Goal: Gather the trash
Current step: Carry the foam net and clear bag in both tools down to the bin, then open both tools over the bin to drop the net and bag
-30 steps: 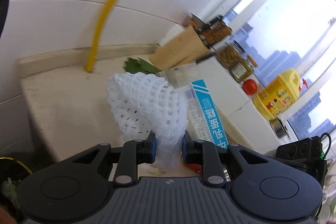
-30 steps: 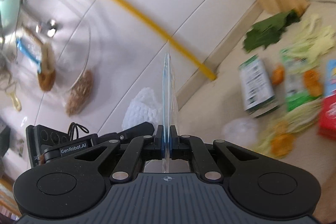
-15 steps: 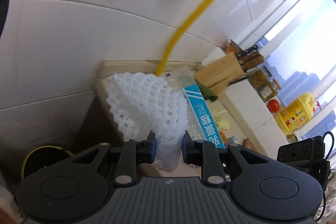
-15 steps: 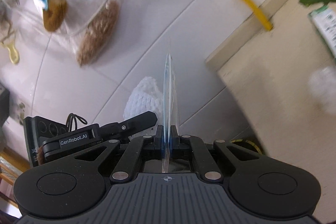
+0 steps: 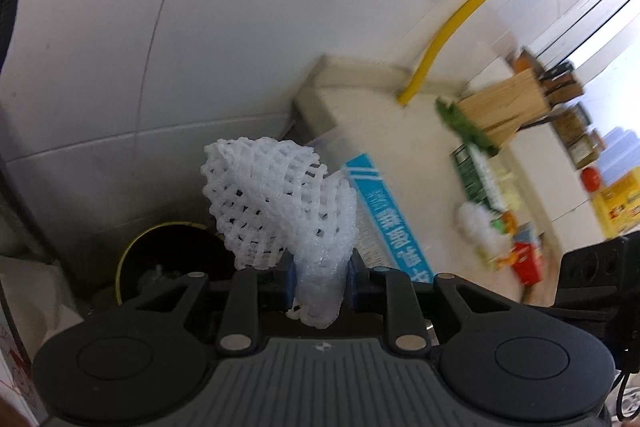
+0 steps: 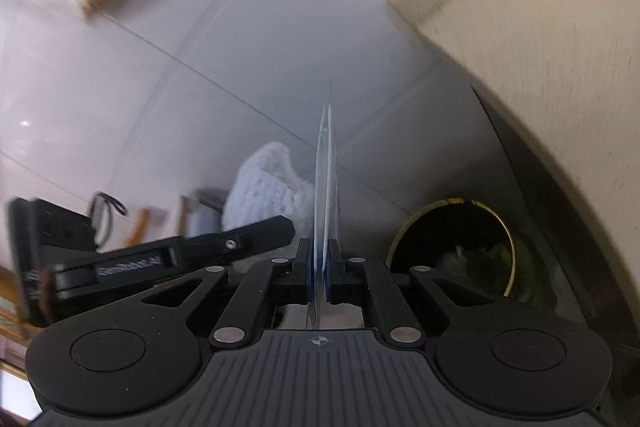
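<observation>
Carrying both catches off the countertop [image 5: 384,131] toward the yellow-rimmed bin [image 6: 452,251] is the step in hand, and doing it well means getting each piece squarely over the dark opening before letting go. The left gripper [image 5: 318,285] has its fingers pinched on the bottom of a white foam fruit net [image 5: 280,203], which stands up loosely above the pads; the right gripper [image 6: 319,267] has its fingers pressed tight on a thin clear plastic wrapper with blue print [image 6: 325,187], seen edge-on in its own camera and just beside the net in the left view. The bin sits on the floor below the counter's end, against the tiled wall [image 5: 120,47], with some refuse already inside. Both pieces are light and likely to drift or cling, so I would lower each gripper close over the rim, tip the fingers downward, and part them one at a time. More scraps remain on the counter near the knife block [image 5: 508,107].
</observation>
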Tool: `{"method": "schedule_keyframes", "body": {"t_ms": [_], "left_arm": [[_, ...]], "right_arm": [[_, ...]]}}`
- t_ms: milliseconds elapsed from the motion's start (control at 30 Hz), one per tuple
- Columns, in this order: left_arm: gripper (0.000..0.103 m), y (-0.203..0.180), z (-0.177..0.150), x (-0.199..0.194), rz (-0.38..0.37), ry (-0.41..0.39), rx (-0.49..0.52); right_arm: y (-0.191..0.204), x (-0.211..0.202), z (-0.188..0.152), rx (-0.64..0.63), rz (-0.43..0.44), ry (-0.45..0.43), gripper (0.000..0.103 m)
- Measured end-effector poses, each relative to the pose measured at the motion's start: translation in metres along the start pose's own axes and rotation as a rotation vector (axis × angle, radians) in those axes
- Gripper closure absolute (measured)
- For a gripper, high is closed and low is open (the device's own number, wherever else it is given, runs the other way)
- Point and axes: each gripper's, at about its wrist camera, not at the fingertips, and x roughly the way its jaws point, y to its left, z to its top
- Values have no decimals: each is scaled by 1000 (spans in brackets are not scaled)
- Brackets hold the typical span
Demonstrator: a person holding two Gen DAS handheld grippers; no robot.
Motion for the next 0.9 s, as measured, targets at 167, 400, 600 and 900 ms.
{"method": "schedule_keyframes", "body": {"t_ms": [167, 400, 600, 900], "left_arm": [[78, 11, -3, 24, 76, 63, 20], [63, 25, -8, 54, 184, 111, 20], [47, 41, -14, 64, 239, 159, 19], [43, 44, -12, 65, 220, 143, 3]], "right_arm": [[-7, 29, -5, 3, -59, 46, 90], [-19, 62, -1, -8, -144, 83, 79], [-29, 78, -5, 16, -175, 117, 78], [-23, 37, -15, 39, -184, 56, 64]]}}
